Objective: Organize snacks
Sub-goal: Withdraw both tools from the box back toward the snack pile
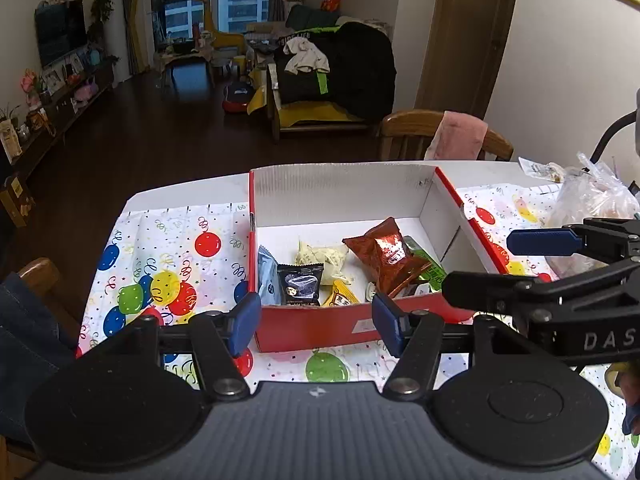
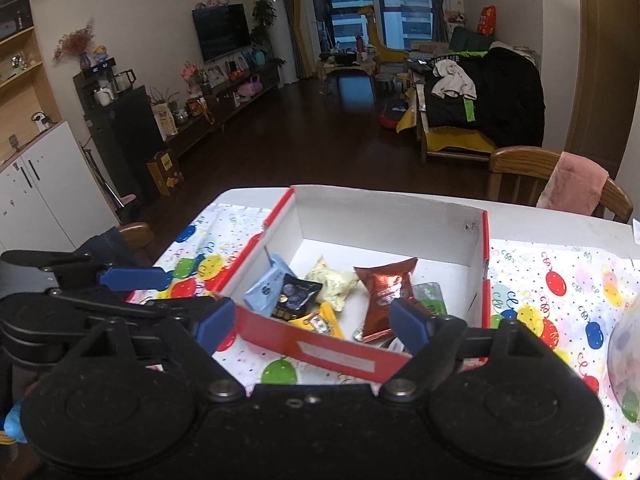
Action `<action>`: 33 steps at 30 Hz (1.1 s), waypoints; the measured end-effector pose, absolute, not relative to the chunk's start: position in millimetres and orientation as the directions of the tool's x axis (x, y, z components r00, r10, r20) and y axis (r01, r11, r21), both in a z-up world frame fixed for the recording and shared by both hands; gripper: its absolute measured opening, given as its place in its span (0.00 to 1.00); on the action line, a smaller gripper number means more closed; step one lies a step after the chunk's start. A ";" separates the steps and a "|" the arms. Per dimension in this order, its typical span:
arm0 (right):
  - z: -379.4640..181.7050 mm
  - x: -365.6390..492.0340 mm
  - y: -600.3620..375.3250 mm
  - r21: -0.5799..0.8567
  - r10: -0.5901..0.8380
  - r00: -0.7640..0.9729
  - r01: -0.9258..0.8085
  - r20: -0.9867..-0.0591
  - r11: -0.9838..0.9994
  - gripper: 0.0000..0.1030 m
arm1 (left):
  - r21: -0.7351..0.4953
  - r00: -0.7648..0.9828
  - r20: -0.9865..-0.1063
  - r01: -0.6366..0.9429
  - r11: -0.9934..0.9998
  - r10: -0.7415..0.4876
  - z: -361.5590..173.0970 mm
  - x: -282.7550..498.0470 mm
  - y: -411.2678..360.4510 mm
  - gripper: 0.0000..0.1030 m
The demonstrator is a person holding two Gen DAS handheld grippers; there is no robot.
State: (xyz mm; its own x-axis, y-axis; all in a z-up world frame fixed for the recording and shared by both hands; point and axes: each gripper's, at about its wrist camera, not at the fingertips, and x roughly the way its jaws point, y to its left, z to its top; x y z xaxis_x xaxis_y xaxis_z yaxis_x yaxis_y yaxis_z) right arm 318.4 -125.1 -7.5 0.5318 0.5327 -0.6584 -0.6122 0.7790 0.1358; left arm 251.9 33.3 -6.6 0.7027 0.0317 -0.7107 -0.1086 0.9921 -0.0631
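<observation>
Left gripper (image 1: 316,320) spread wide, nothing pinched, hovering just in front of the red box (image 1: 320,326). Right gripper (image 2: 312,322) same deal, wide apart, near wall of that box between the fingers. Inside: blue packet (image 1: 267,278), black packet (image 1: 299,284), cream pouch (image 1: 322,258), brown-red bag (image 1: 386,254), green packet (image 1: 430,266). Balloon tablecloth (image 1: 168,264) underneath.

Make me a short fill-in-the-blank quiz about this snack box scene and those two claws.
The snacks lie inside a ____ box with white inner walls.
The tablecloth is printed with ____.
The left claw is ____, holding nothing.
The towel draped over the chair is ____.

Missing words: red; balloons; open; pink
</observation>
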 end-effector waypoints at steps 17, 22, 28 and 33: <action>-1.9 259.8 -132.7 0.163 0.590 0.519 -0.649 -0.619 0.743 0.97 | -0.087 0.736 -0.677 -0.111 0.990 0.023 0.5 188.9 40.2 0.71; -7.7 245.7 -133.6 0.178 0.604 0.502 -0.660 -0.618 0.730 0.98 | -0.078 0.752 -0.658 -0.119 0.990 0.039 -1.5 169.7 42.7 0.77; -21.6 228.2 -130.4 0.173 0.600 0.483 -0.669 -0.637 0.723 1.00 | -0.078 0.750 -0.660 -0.121 0.990 0.040 -10.7 151.1 46.2 0.79; -37.6 214.6 -128.5 0.155 0.585 0.461 -0.682 -0.668 0.714 1.00 | -0.099 0.725 -0.688 -0.153 0.983 0.044 -24.2 135.5 53.9 0.79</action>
